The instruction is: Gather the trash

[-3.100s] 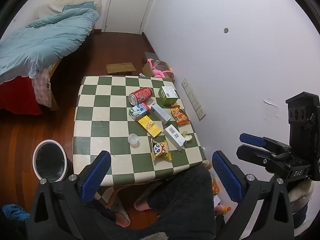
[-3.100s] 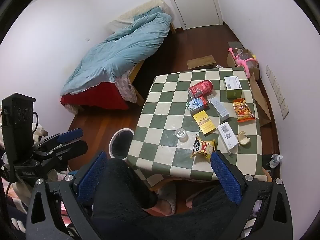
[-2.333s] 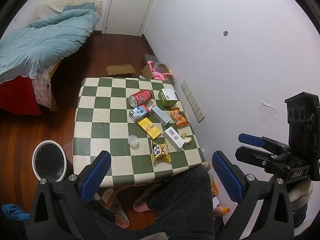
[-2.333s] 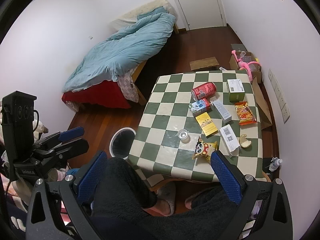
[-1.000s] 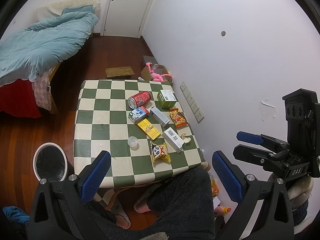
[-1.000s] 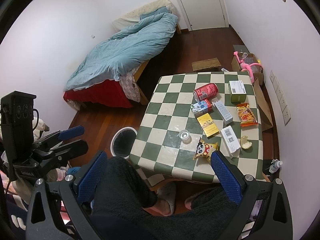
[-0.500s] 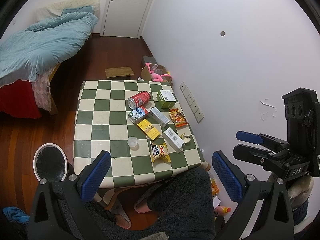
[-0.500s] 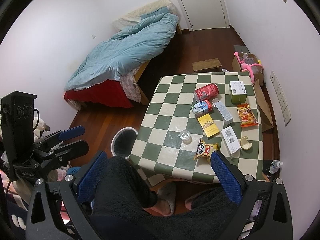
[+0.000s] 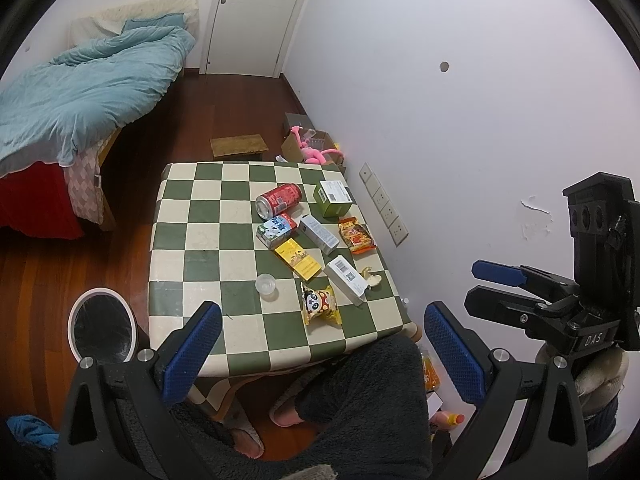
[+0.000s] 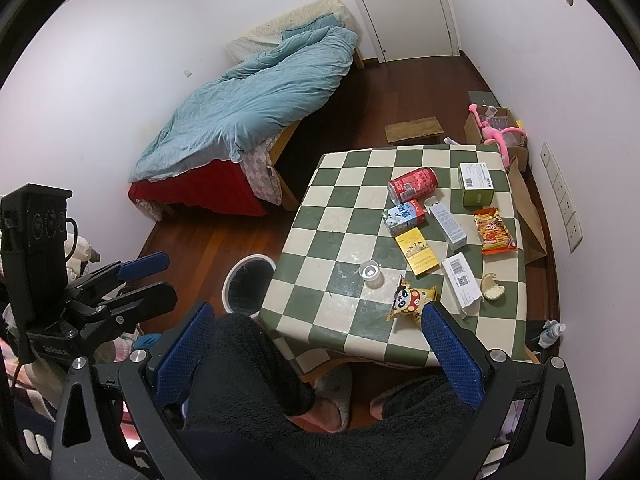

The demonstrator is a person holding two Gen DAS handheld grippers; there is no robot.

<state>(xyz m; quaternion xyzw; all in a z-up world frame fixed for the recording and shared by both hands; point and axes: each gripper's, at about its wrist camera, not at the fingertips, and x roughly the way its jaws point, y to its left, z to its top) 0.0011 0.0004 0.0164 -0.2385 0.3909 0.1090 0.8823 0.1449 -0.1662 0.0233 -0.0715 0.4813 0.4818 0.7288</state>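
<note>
From the left wrist: looked down from well above on the checkered table (image 9: 192, 208), with the left gripper (image 9: 320, 316) spread wide and holding nothing. Found the trash bunched on the table's right half: red can (image 9: 279, 200) on its side toward the far end, panda snack bag (image 9: 320, 304) nearest the front edge, clear cup (image 9: 267, 283) near its left, and a white barcode box (image 9: 346, 280) just right of it, long axis slanting from near-right to far-left. Placed the bin (image 9: 100, 330) on the floor off the table's near-left corner, well apart from the litter and on the left gripper's side. Caught also the right gripper (image 9: 472, 282) out by the wall, fingers parted, nothing between them. From the right wrist: showed that same gripper wide open and empty, the panda bag lying just inside its right fingertip in the picture, though seemingly far below it. Judged the right hand nearer the litter and the left nearer the bin. Judged the bag to lie down and forward of the tongs, best taken across its narrow width. Revealed what the other view hid: a brown paper bag (image 10: 528, 216) standing between table and wall. Gave less of the bin, tucked here against the table's edge, and showed the left gripper side-on, parted and bare.
</note>
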